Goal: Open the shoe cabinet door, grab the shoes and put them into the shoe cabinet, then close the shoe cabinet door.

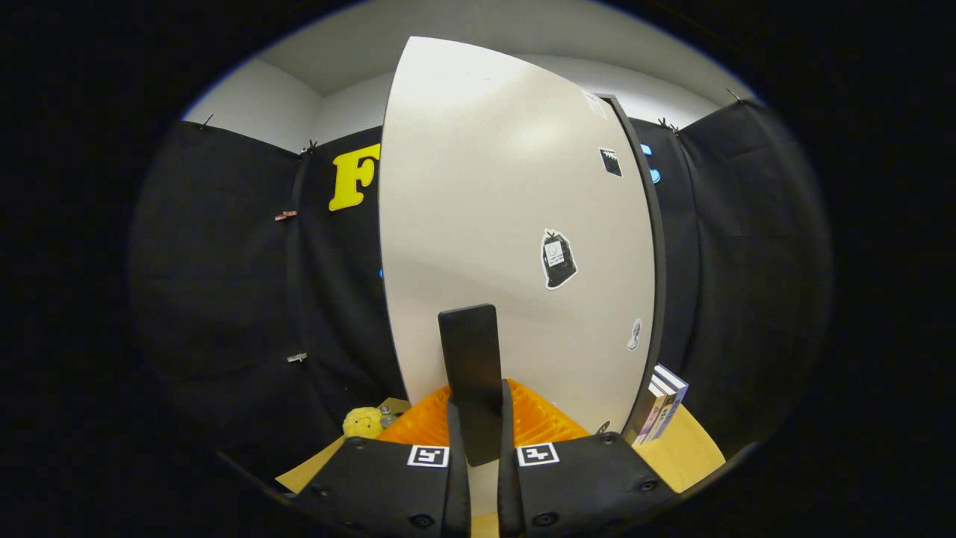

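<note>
The gripper point(476, 448) is pinching the dark, flat handle point(472, 373) between its narrowly set fingers; the handle's long axis is running upright, straight ahead of them. Behind the handle, the smooth, pale shoe cabinet door point(485, 224) is standing, stickers dotting it. Right of the door, books point(661, 403) are leaning on the tan table point(691, 456).

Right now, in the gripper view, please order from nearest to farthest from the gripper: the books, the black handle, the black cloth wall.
1. Black handle: between the fingers of the gripper.
2. Books: ahead to the right, beside the cabinet door.
3. Black cloth wall: behind everything.
</note>
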